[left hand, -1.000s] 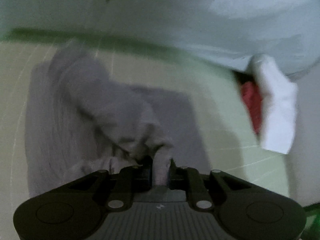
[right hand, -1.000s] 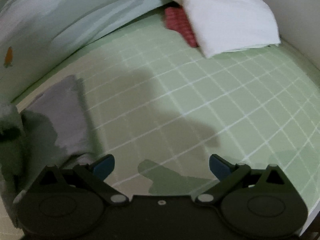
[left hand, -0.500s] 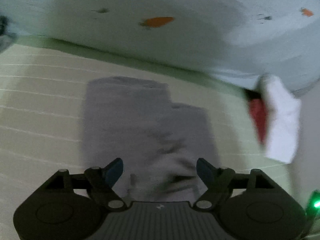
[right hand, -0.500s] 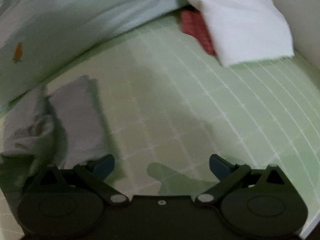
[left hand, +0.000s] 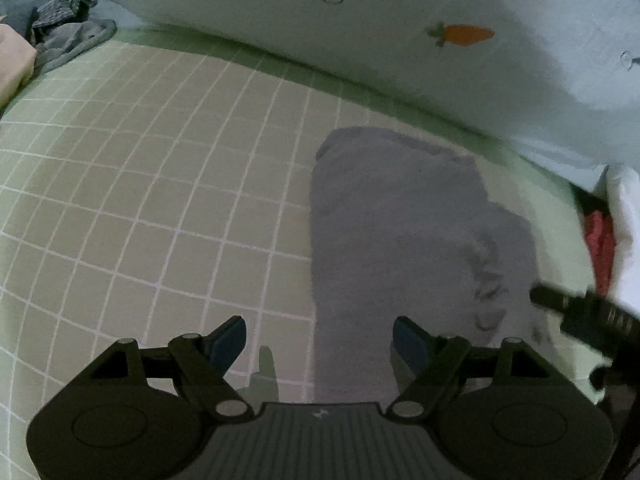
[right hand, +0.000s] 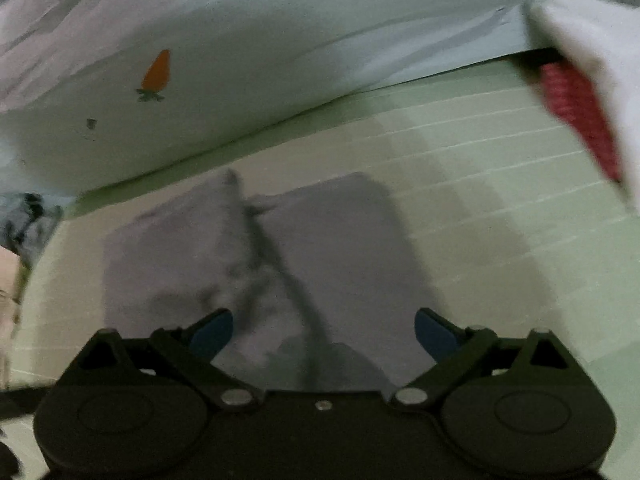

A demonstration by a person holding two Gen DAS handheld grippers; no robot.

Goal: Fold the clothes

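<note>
Red cloth [right hand: 576,116] motion-blurred, mostly hidden under white cloth [right hand: 592,36].

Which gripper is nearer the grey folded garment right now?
Right. The right gripper hangs open directly over the grey garment. The left gripper is open over the garment's left edge, half above the checked sheet.

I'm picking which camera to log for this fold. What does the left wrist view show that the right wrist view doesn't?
Only the left wrist view: the right tool reaching in at the right edge, and the left tool, open and empty. Only the right wrist view: the dark crease running down the grey garment, between the right tool's open fingers. Both: the grey garment, the green checked sheet, the carrot-print bedding, the white and red cloths.
</note>
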